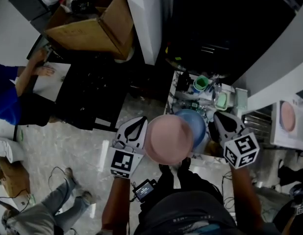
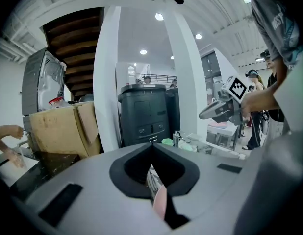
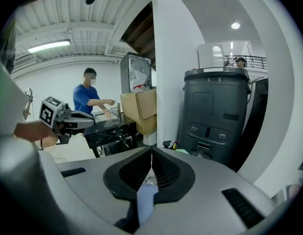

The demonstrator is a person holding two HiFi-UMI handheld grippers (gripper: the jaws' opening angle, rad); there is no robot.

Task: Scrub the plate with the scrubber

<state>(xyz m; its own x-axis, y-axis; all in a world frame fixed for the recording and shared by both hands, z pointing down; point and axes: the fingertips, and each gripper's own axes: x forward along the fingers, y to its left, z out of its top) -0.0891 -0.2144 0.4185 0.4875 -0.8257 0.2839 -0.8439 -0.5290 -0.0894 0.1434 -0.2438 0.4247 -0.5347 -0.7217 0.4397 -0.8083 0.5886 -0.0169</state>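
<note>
Plate (image 1: pixel 168 140) and blue piece (image 1: pixel 194 124) are held side by side in front of the body, above the floor and just short of the cluttered surface (image 1: pixel 190 94). The left claw (image 1: pixel 141 131) is clamped on the pink plate's left rim, so the plate reaches rightward from it, with its broad side turned toward the head view. The right claw (image 1: pixel 216 121) is closed tight on the round blue piece, which is taken to be the scrubber and reaches leftward. Its near edge is overlapped by the plate in the head view, and whether the two touch cannot be told. For scrubbing, the blue piece is judged to need bringing across the plate's broad side from the right.
</note>
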